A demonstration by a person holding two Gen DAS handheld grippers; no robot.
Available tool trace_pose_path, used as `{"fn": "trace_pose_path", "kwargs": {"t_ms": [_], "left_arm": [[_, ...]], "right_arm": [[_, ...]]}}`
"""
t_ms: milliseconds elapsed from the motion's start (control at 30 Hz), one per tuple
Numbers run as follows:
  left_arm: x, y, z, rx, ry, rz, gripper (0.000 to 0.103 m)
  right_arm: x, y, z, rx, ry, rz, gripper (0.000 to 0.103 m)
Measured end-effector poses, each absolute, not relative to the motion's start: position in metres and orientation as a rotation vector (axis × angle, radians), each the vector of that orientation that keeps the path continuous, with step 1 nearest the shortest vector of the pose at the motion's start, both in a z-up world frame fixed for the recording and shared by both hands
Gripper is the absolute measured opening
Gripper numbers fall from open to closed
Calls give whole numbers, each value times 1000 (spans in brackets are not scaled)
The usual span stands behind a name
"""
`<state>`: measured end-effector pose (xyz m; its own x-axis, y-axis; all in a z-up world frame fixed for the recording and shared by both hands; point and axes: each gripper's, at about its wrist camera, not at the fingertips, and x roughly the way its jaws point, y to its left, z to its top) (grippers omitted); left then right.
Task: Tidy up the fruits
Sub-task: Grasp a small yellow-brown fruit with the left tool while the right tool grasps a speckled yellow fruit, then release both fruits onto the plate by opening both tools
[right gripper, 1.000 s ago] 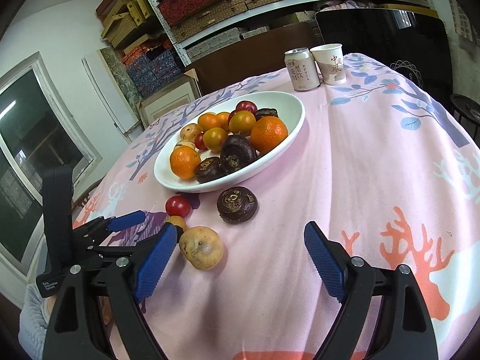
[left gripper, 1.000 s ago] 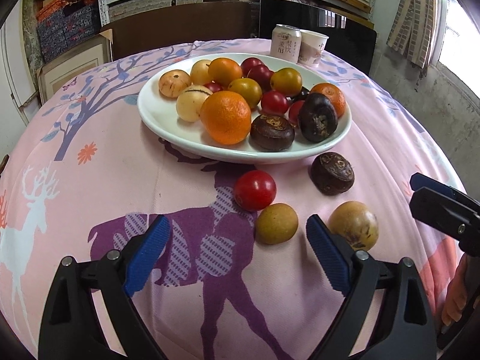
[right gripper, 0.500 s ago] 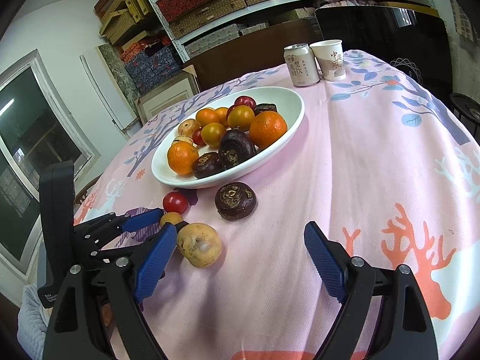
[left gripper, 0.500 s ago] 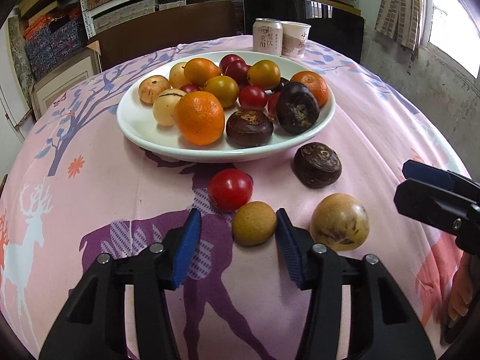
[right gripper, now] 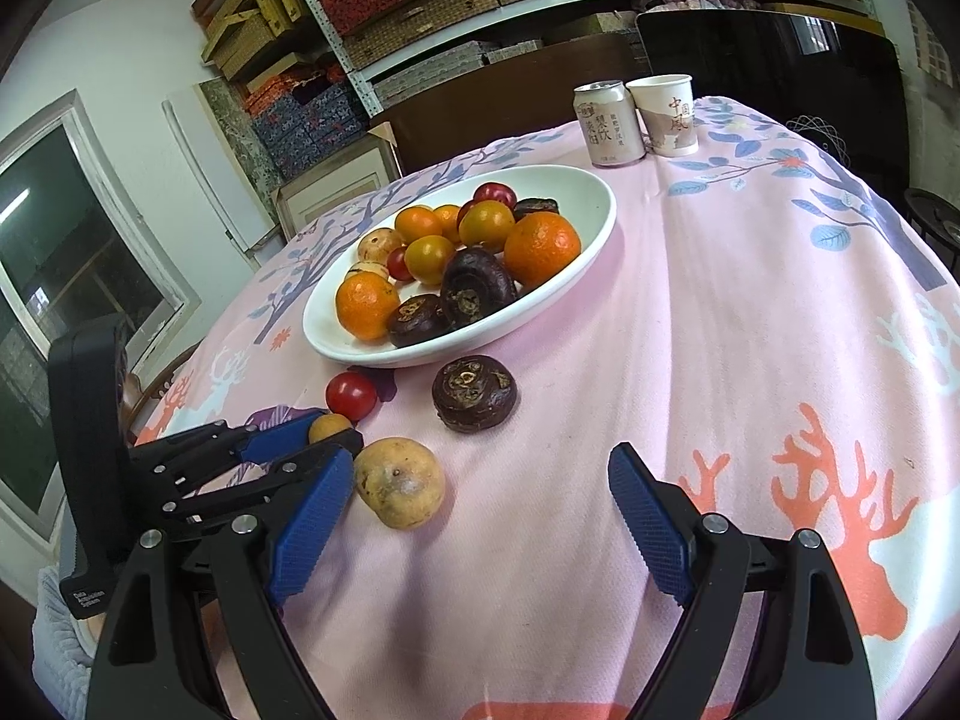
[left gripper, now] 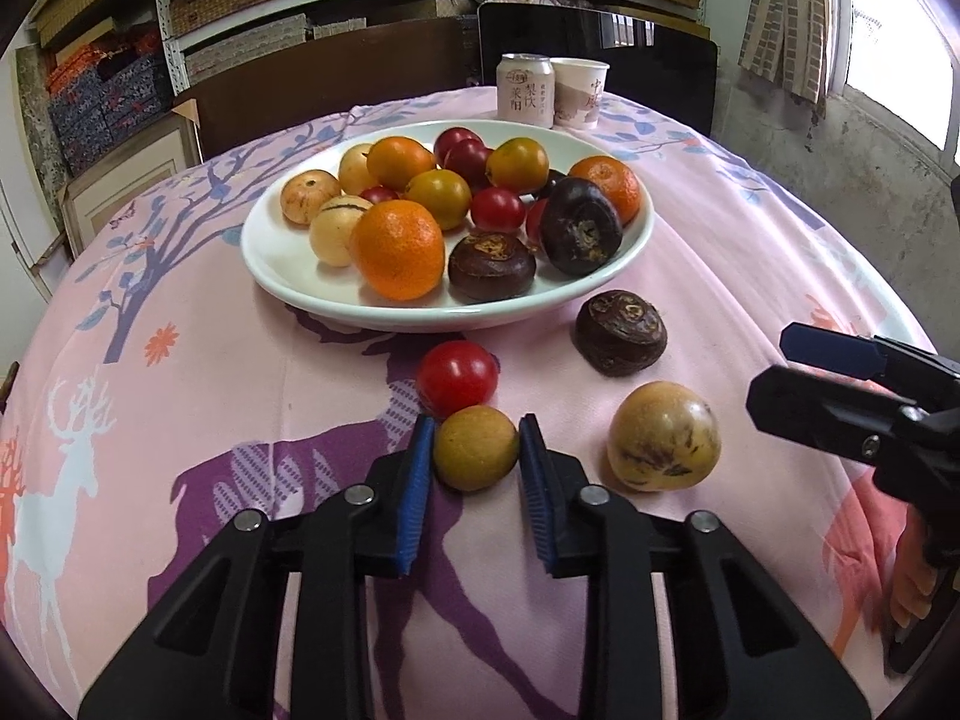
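Observation:
A white bowl [left gripper: 288, 267] holds several oranges, red and yellow fruits and dark brown fruits. On the cloth in front of it lie a red tomato [left gripper: 457, 377], a small yellow-brown fruit [left gripper: 475, 447], a dark brown fruit [left gripper: 621, 332] and a larger yellow fruit [left gripper: 663, 435]. My left gripper [left gripper: 475, 453] is shut on the small yellow-brown fruit, which rests on the cloth; it also shows in the right wrist view [right gripper: 327, 427]. My right gripper [right gripper: 480, 534] is open and empty, just right of the larger yellow fruit [right gripper: 401, 483].
A drink can [left gripper: 525, 90] and a paper cup [left gripper: 579, 93] stand behind the bowl at the table's far edge. The round table has a pink deer-print cloth [right gripper: 750, 312]. Shelves and boxes stand behind.
My left gripper moved forward and closed its fingers onto the small yellow-brown fruit. The right gripper stayed open and barely moved.

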<state>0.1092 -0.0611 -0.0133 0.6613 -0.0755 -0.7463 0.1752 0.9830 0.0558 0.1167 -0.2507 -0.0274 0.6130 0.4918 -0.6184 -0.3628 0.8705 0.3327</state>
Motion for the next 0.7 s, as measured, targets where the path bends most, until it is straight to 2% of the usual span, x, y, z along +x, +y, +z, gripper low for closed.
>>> {"fn": "trace_pose_path", "kwargs": {"t_ms": [200, 267, 567, 600, 633, 700], "left_arm": [[102, -55, -7, 152, 798, -94, 28], [100, -52, -6, 151, 793, -91, 28], [101, -44, -7, 132, 802, -98, 28], [101, -43, -7, 130, 803, -100, 28], [101, -43, -7, 128, 805, -103, 28], [102, -41, -8, 116, 813, -108, 28]], "right_arm": [[115, -226, -30, 105, 784, 563, 88], [117, -216, -32, 77, 793, 577, 82], [121, -201, -36, 56, 822, 600, 69], [122, -201, -37, 58, 826, 602, 63], [123, -199, -38, 58, 833, 604, 52], [125, -198, -41, 60, 851, 604, 42]]}}
